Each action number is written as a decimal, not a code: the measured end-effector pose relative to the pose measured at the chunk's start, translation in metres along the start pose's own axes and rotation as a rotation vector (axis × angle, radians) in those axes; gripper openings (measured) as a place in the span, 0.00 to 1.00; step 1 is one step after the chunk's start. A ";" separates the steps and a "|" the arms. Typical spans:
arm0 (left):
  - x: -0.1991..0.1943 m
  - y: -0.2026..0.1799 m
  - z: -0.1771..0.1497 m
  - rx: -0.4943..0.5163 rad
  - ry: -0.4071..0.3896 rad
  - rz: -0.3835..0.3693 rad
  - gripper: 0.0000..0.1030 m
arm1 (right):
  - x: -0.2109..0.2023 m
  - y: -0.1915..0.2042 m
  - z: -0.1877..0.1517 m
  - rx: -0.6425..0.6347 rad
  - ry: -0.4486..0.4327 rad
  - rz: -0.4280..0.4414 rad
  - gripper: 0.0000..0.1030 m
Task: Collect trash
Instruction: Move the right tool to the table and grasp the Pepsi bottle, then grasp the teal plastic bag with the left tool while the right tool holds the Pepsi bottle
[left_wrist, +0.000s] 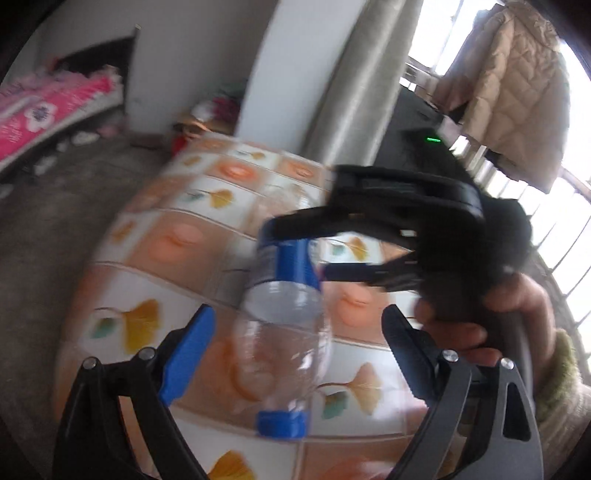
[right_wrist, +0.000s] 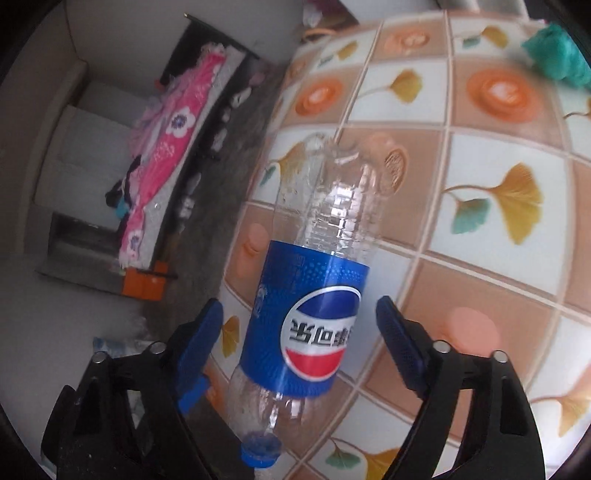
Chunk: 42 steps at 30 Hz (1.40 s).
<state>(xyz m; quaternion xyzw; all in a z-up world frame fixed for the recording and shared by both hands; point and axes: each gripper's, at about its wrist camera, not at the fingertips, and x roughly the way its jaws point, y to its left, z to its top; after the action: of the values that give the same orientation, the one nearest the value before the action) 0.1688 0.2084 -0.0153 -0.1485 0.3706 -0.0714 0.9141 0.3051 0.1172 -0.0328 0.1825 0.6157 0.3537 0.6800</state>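
Note:
An empty clear plastic bottle with a blue label and blue cap lies cap-first toward both cameras over a table with a tile-patterned cloth. My left gripper is open, the bottle's neck end between its blue pads with wide gaps either side. My right gripper comes in from the right, a hand on its grip, its fingers astride the label. In the right wrist view the bottle sits between the right gripper pads with a narrow gap on each side. I cannot tell whether the bottle rests on the cloth.
The table edge runs along the left, with grey floor beyond. A teal cloth lump lies at the far right of the table. A bed with a pink cover, a grey curtain and a hanging beige coat stand around.

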 end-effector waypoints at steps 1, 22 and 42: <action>0.006 -0.001 0.001 -0.002 0.011 -0.022 0.86 | 0.003 -0.001 0.000 0.009 0.017 0.003 0.63; 0.072 -0.170 -0.018 0.276 0.216 -0.428 0.85 | -0.156 -0.148 -0.059 0.135 -0.202 -0.045 0.57; 0.261 -0.177 0.147 0.505 0.045 -0.095 0.85 | -0.192 -0.200 -0.081 0.212 -0.333 -0.033 0.57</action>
<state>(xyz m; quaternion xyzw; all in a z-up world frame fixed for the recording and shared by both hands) 0.4541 0.0098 -0.0291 0.0690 0.3539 -0.2077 0.9093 0.2794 -0.1703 -0.0474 0.2989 0.5315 0.2406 0.7552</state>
